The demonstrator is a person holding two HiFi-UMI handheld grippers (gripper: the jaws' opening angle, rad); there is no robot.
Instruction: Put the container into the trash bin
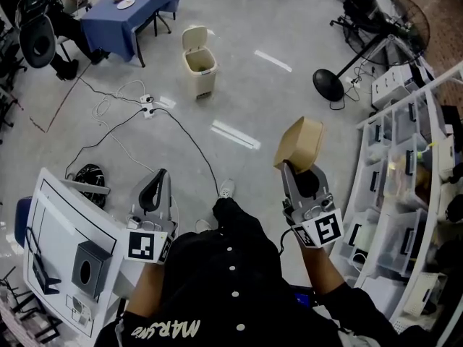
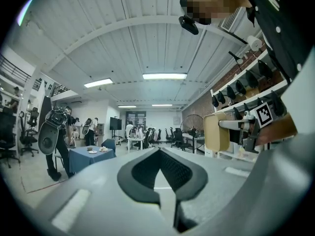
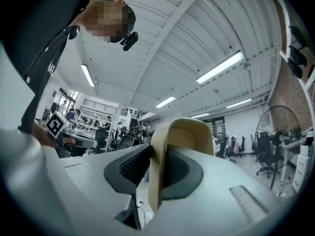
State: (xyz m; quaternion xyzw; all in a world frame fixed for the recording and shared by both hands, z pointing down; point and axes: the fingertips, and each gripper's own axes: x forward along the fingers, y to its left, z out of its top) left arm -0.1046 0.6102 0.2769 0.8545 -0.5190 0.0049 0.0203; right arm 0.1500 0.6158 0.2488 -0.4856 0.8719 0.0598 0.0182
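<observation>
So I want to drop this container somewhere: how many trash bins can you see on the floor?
1. The beige trash bin stands on the floor ahead, lid raised, right of the blue table. Others may be hidden outside the view.

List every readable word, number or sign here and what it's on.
"MAR": white lettering on the person's black top, remaining letters unclear.
Left gripper and right gripper cubes: square marker patterns, no words.
No print on the container.
Shelf bins: nothing legible.

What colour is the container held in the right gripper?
Tan, like plain cardboard. The container shows best in the head view.
</observation>
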